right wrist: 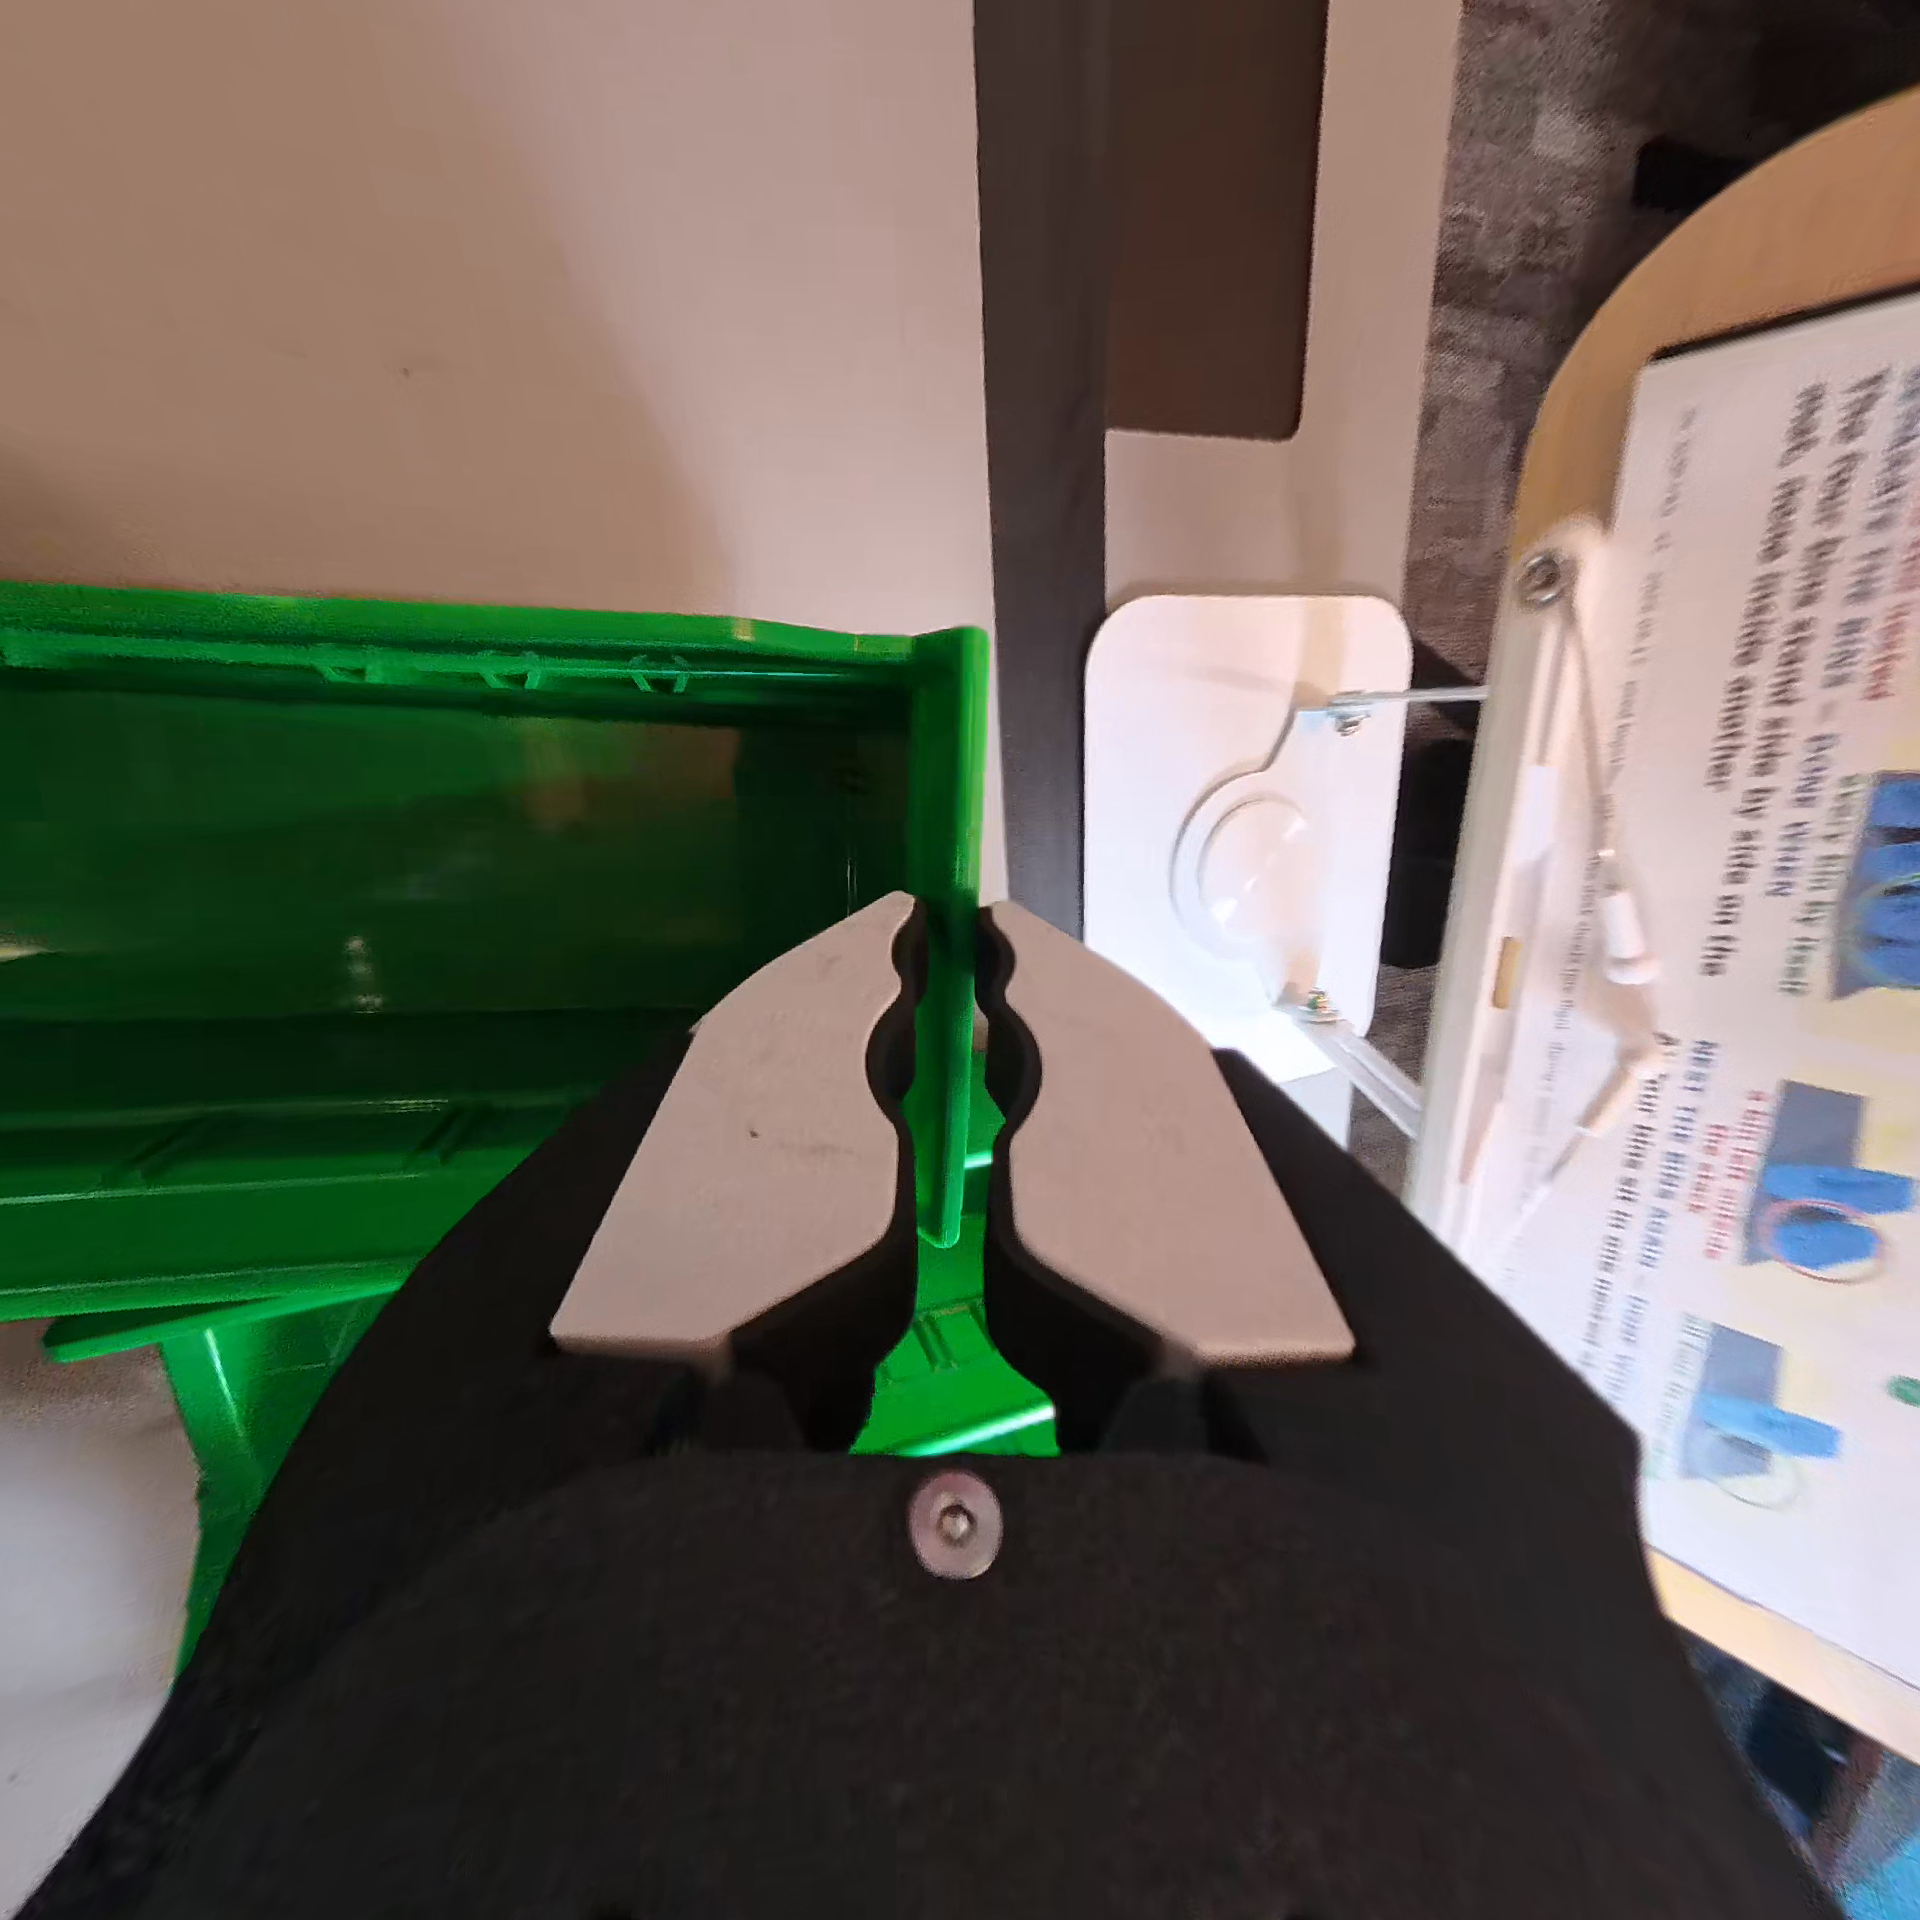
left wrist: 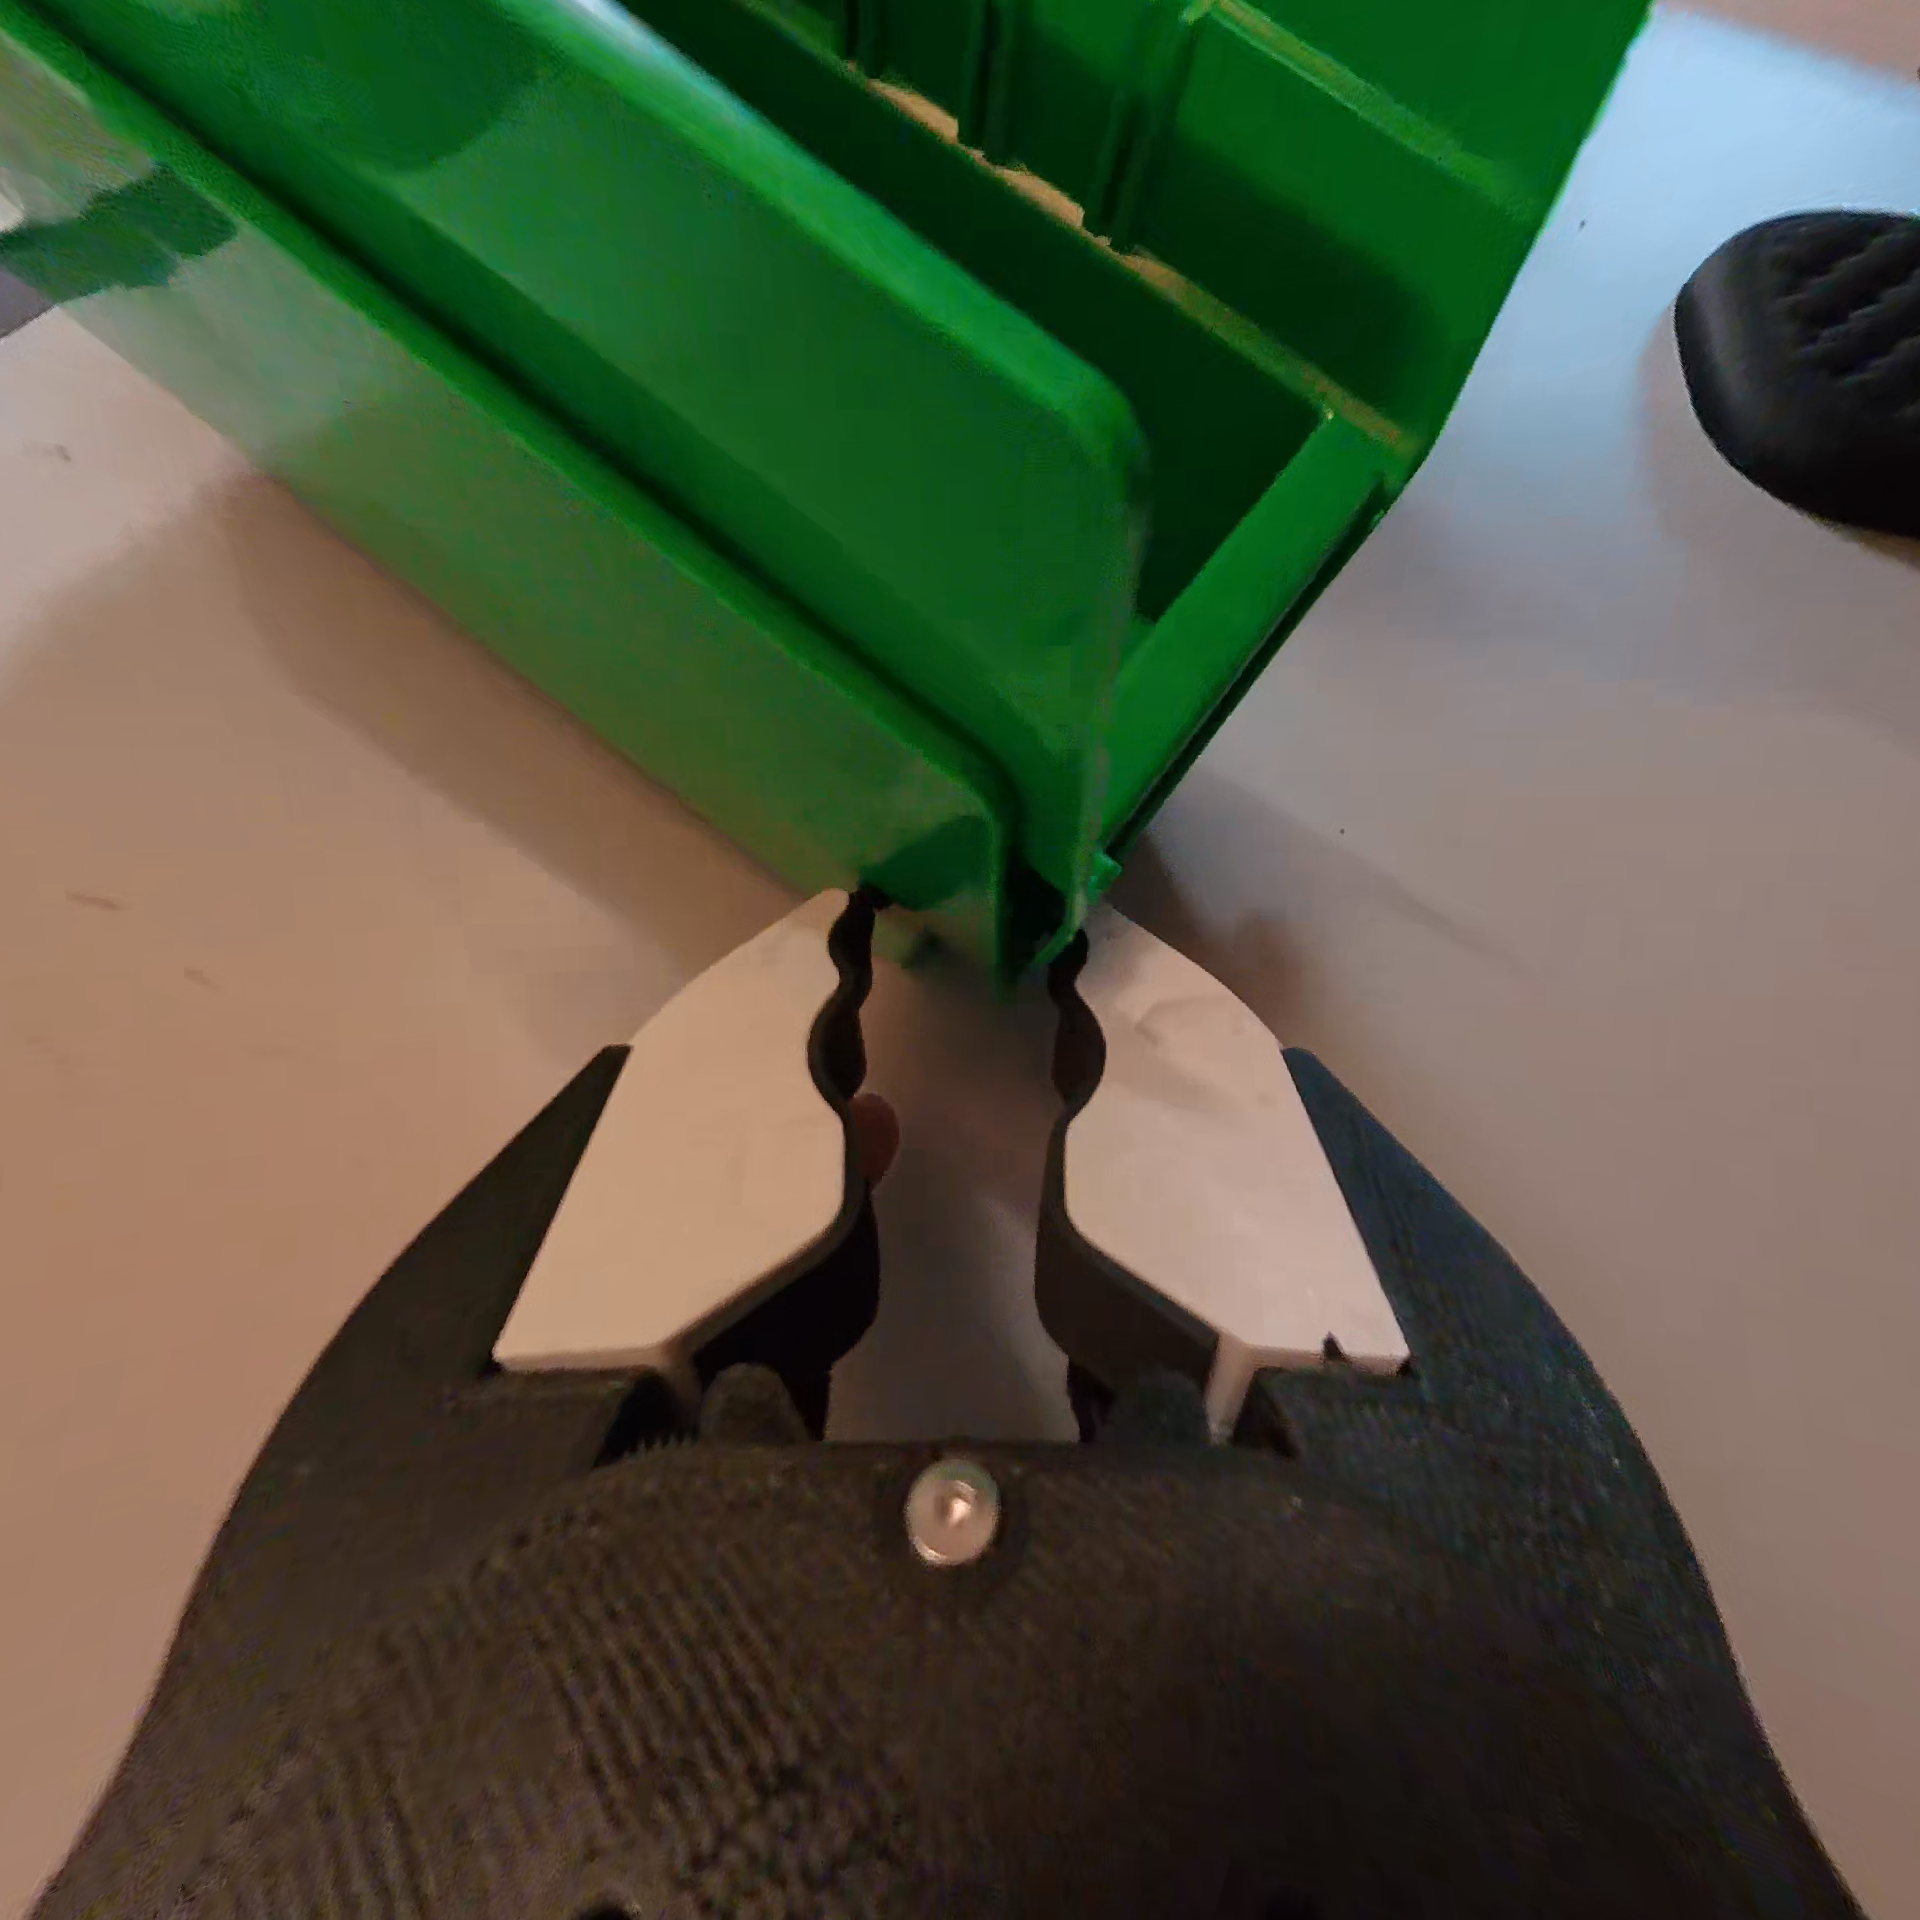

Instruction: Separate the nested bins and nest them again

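Note:
Green plastic bins (left wrist: 644, 436) sit nested on the pale table, one bin's rounded wall (left wrist: 883, 416) riding inside an outer bin (left wrist: 1299, 582). My left gripper (left wrist: 966, 930) is low on the table, its fingertips (left wrist: 854, 935) closed on the near bottom corner of the stack. My right gripper (right wrist: 948, 935) is shut on the thin end wall (right wrist: 951, 1039) of a green bin (right wrist: 416, 831), which is held up off the table. More green bin parts (right wrist: 208, 1226) lie below it. Part of the right gripper shows in the left wrist view (left wrist: 1808, 364).
A white light fixture (right wrist: 1247, 852) hangs on the wall past a dark post (right wrist: 1039, 416). A round wooden table (right wrist: 1558, 520) carries a printed instruction sheet (right wrist: 1766, 935) at the right. Bare table (left wrist: 260, 1039) lies on both sides of my left gripper. My right fingertips sit around 30 cm from my left ones.

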Available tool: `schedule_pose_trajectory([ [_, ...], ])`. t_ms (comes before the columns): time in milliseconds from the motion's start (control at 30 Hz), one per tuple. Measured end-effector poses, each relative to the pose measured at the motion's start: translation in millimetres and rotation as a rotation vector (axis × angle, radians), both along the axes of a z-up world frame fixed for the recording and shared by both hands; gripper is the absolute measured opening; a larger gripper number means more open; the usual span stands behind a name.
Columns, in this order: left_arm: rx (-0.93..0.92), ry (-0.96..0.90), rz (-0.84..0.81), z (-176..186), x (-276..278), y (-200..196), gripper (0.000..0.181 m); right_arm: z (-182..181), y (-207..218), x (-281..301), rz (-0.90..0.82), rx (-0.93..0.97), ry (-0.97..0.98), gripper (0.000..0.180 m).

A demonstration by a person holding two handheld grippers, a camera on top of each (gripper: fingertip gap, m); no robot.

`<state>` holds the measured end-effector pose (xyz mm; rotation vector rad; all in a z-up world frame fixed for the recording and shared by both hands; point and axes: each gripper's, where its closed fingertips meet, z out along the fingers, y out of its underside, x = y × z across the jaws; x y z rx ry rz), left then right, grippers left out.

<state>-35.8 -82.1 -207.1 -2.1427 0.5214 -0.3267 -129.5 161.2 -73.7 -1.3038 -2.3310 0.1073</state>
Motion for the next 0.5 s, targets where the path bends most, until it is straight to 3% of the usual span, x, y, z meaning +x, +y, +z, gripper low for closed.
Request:
schedule_pose_trajectory([
  [167, -0.006, -0.067, 0.03, 5.3, 3.3, -0.5, 0.023, 31.9, -12.0, -2.4, 0.039, 0.042, 0.084, 0.008],
  [267, -0.038, -0.201, 0.032, 11.5, 8.7, -2.3, 0.011, 43.4, -11.9, 1.0, 0.053, 0.068, 0.134, 0.008],
  [333, -0.006, -0.138, 0.055, 9.8, 0.8, 0.8, 0.01, 52.4, -14.3, 0.6, 0.058, 0.053, 0.192, 0.007],
  [500, -0.008, -0.191, 0.054, 13.3, 9.0, 1.7, 0.01, 59.5, -18.6, 0.3, 0.091, 0.107, 0.246, 0.009],
])
